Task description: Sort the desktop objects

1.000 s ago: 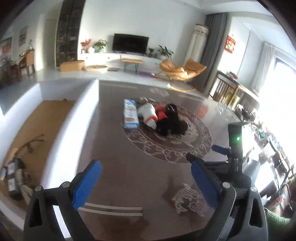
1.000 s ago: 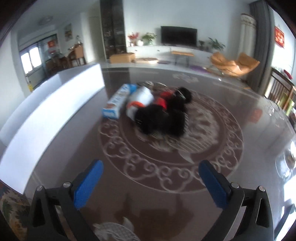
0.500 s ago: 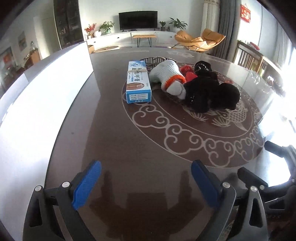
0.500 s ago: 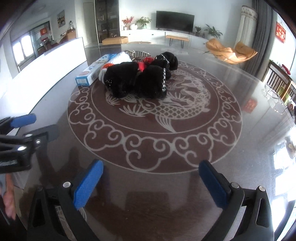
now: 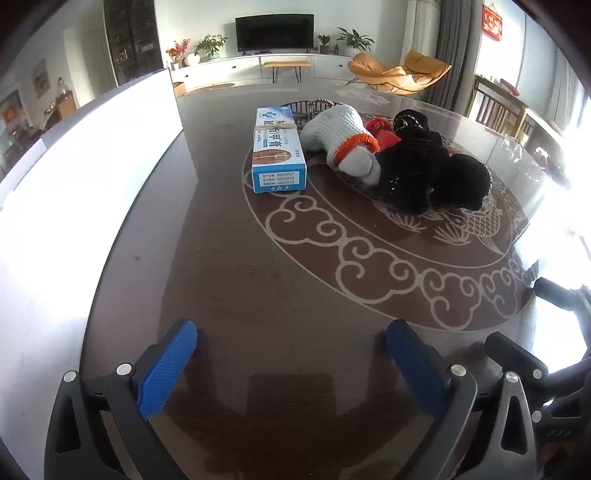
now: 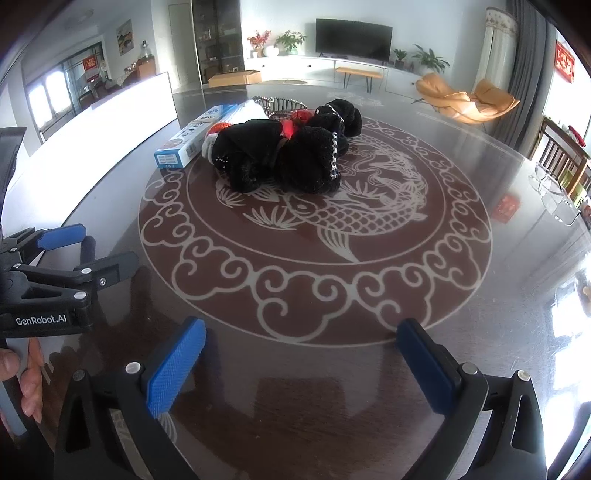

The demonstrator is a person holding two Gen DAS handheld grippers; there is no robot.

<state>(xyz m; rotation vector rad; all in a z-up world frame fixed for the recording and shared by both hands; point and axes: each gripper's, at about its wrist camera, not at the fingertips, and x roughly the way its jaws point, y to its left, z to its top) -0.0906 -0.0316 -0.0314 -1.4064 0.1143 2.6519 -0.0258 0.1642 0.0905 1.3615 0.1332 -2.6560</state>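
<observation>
Reaching into the heap near the tabletop's far edge, either spread, empty claw, left claw or right claw, could snag the black plush and drag the blue box along.

— What's behind your table?
— You've got a white wall with a black television over a long white cabinet, potted plants on it.
— And to your right?
— An orange lounge chair by grey curtains, with bright daylight flooding in from that side.
</observation>
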